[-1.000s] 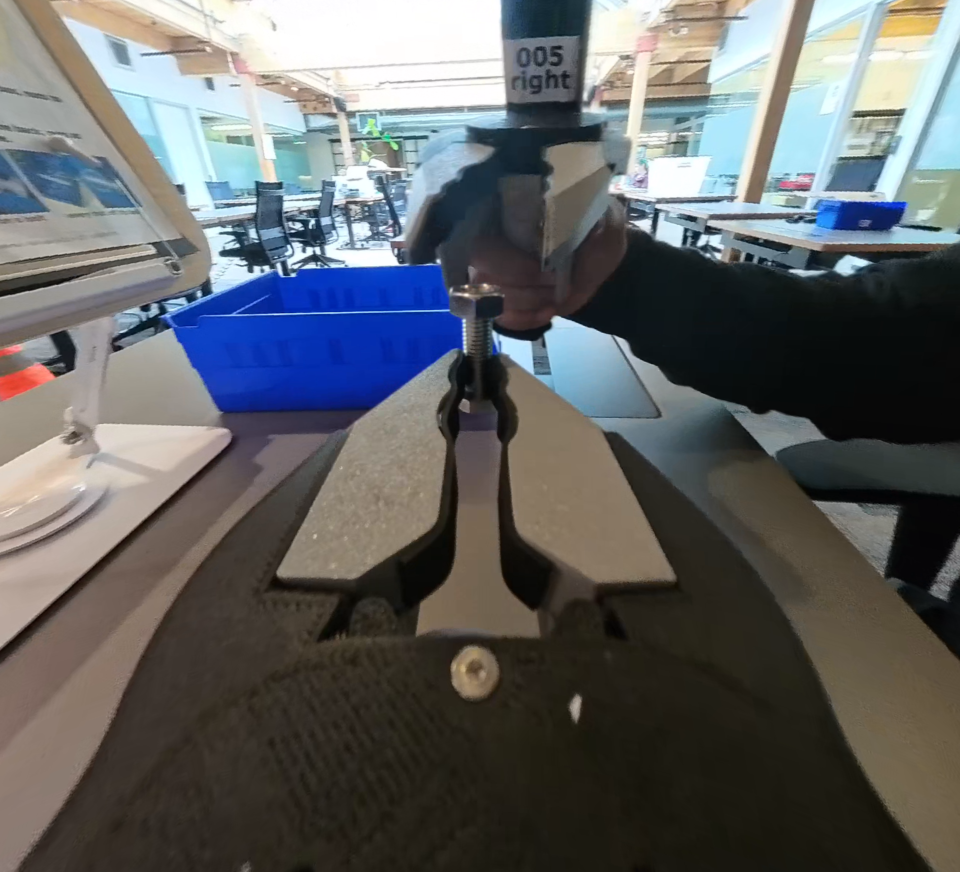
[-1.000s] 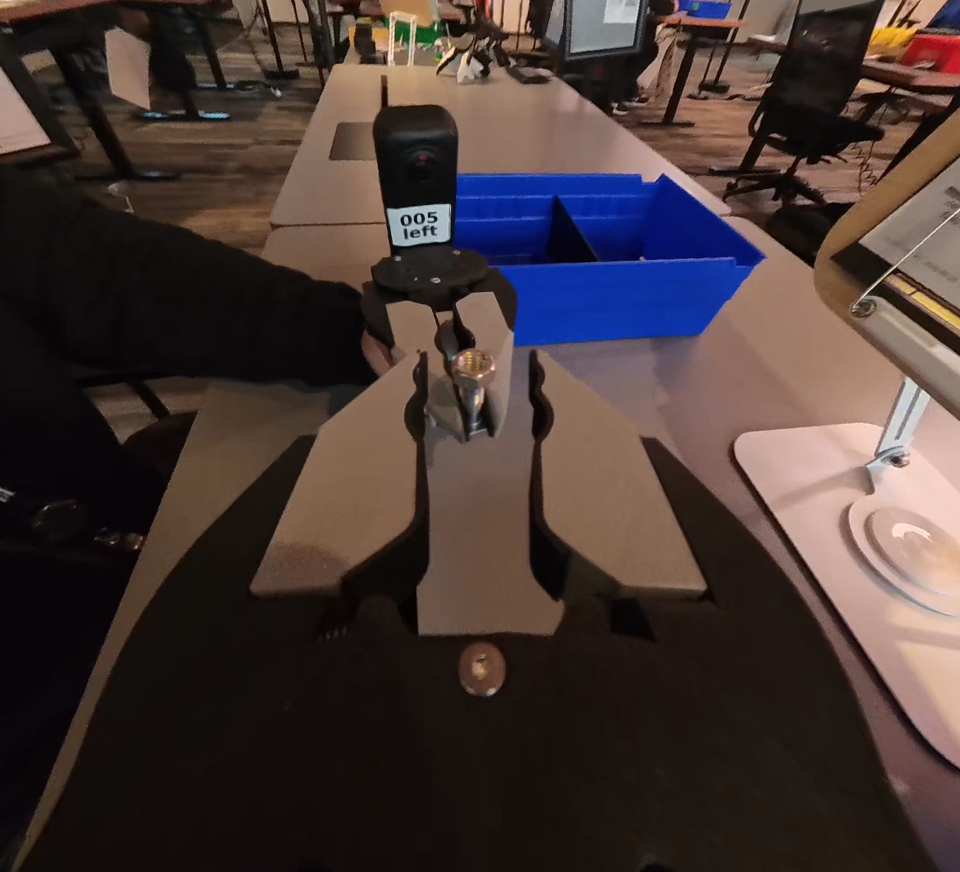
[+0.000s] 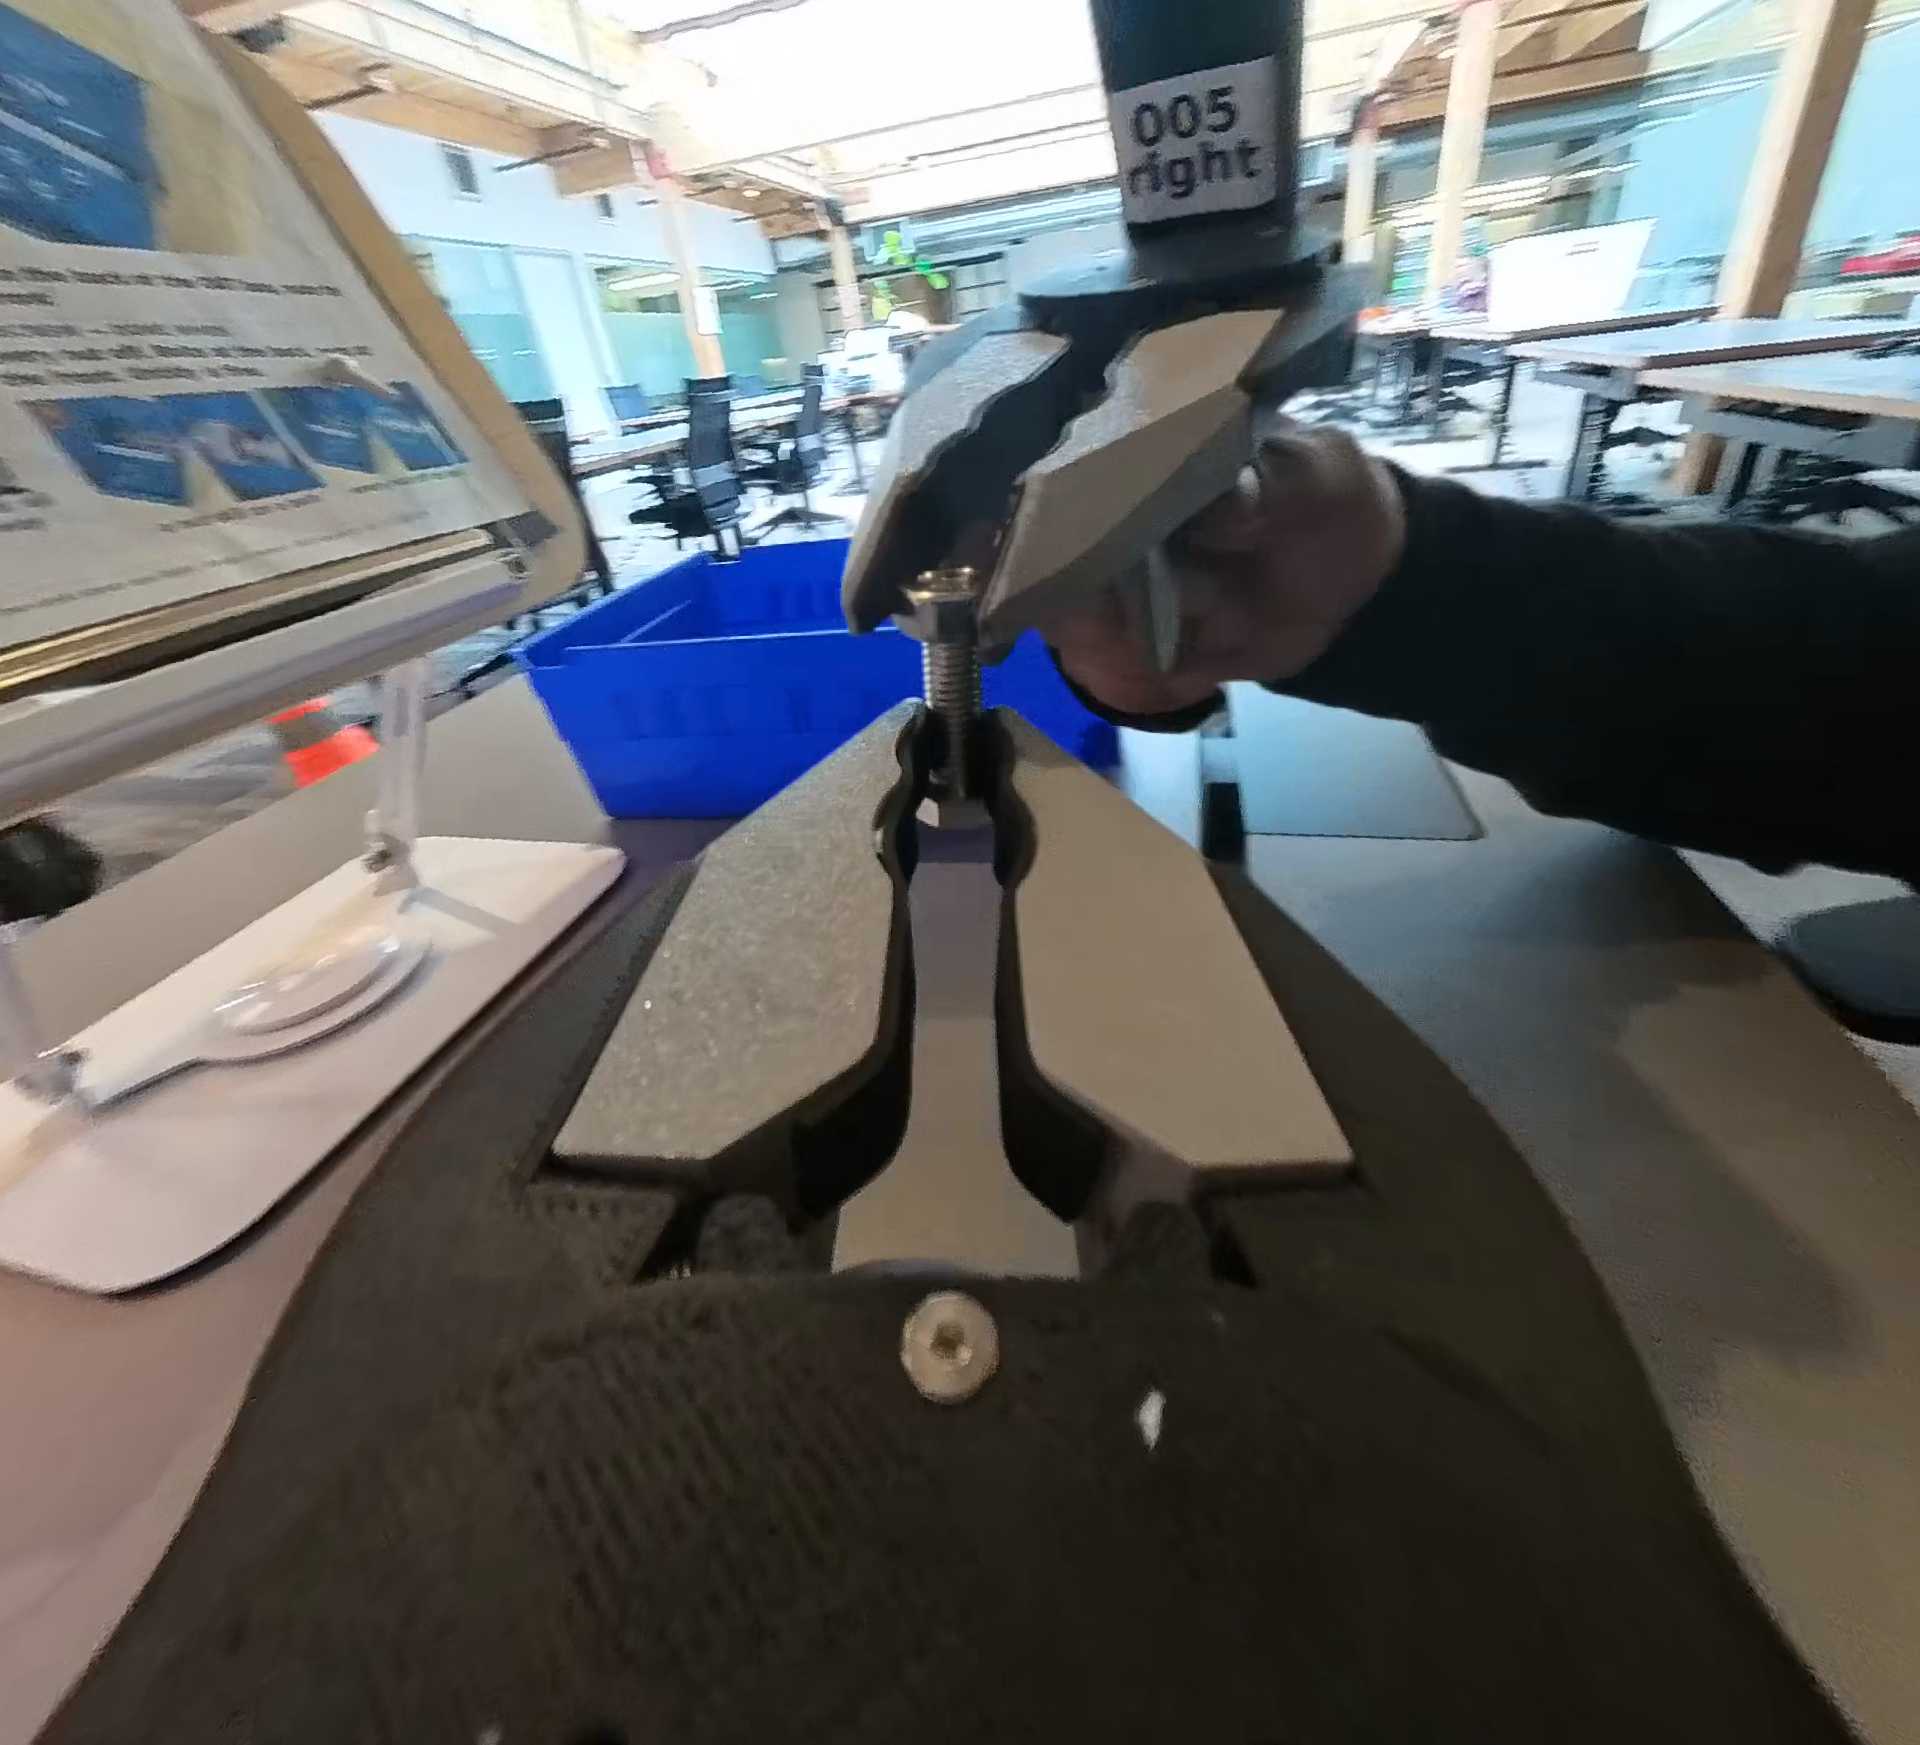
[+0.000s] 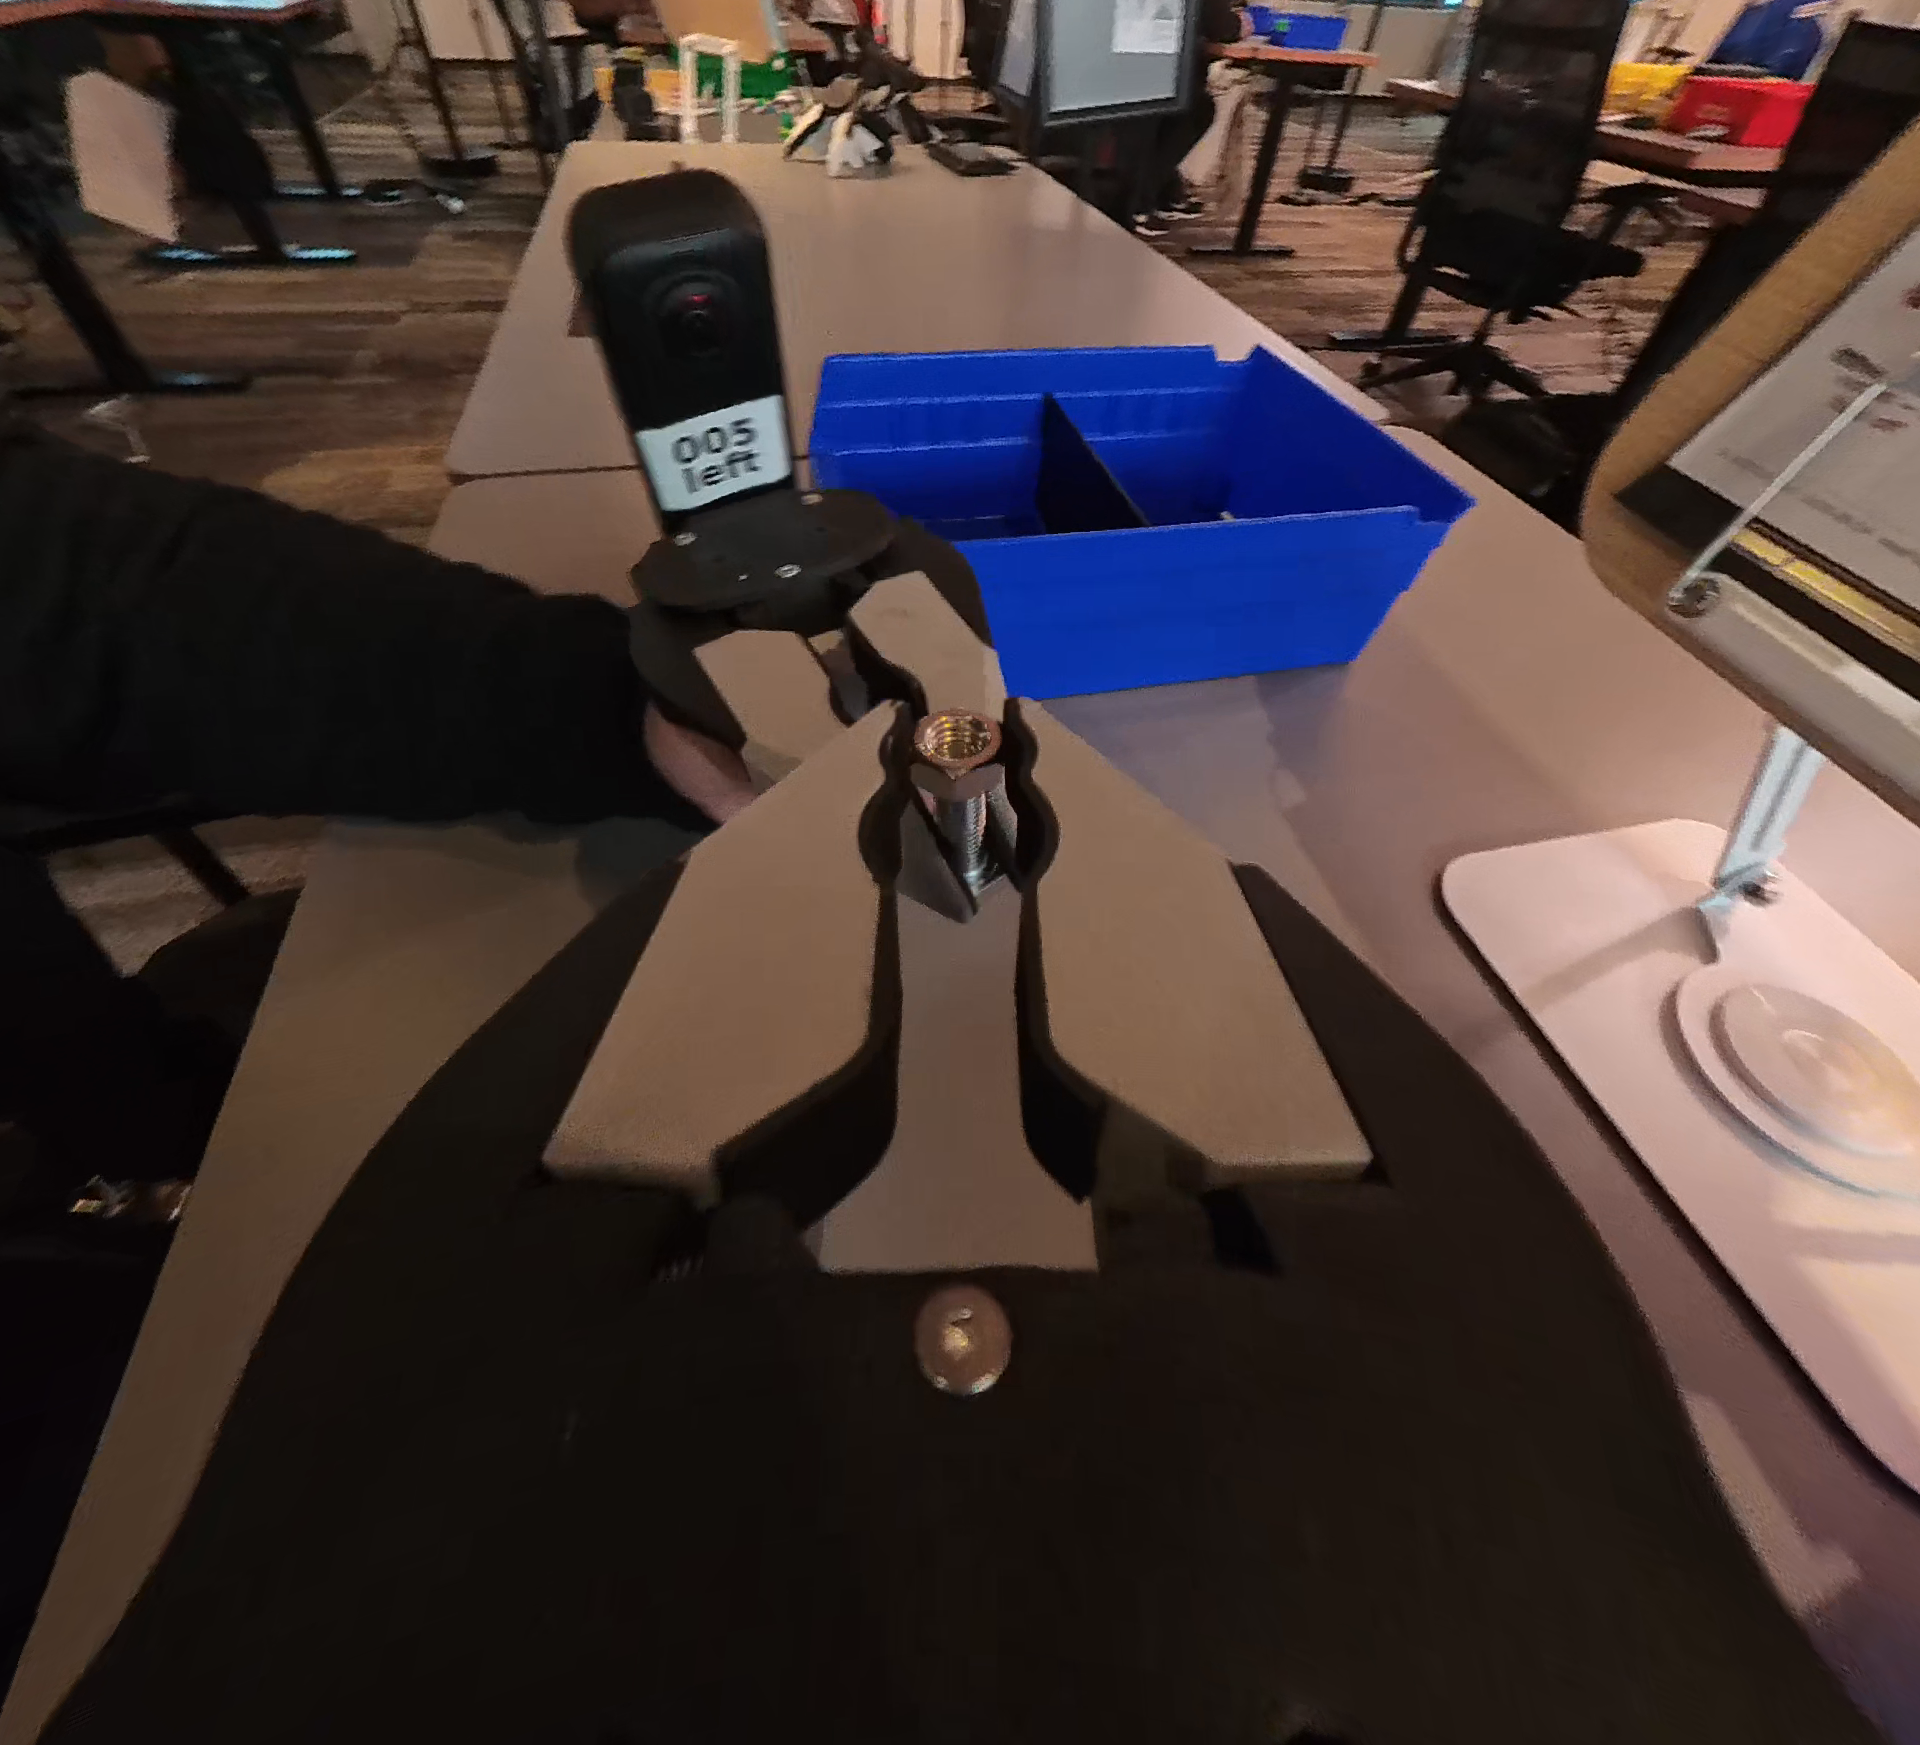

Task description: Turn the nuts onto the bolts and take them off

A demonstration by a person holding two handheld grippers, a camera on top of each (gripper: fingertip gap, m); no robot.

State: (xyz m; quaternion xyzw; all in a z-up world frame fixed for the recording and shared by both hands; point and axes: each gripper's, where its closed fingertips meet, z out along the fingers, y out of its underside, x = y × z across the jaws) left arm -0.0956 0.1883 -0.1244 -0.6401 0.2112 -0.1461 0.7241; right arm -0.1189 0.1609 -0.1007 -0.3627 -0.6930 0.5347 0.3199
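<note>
A steel bolt [image 3: 948, 682] stands upright with a hex nut [image 3: 940, 602] on its top end. My left gripper [image 3: 954, 745] is shut on the bolt's lower end and holds it above the grey table [image 3: 1558, 1020]. My right gripper [image 3: 935, 620] comes down from above, tilted, with its fingers on either side of the nut. In the right wrist view my right gripper [image 4: 958, 741] is shut on the nut [image 4: 956, 745], and the threaded shaft [image 4: 968, 828] hangs below it. The bolt's head is hidden between the left gripper's fingers.
A blue divided bin [image 4: 1195, 615] stands just behind the grippers, also in the left wrist view [image 3: 727, 687]. A sign holder on a white base [image 4: 1662, 1020] stands beside it on the table, also in the left wrist view [image 3: 312, 968]. A dark-sleeved arm [image 3: 1610, 656] holds the right gripper. My left and right fingertips are right by each other.
My right gripper's fingers have closed in from wide apart onto the nut, and it has tilted. My left gripper still holds the bolt.
</note>
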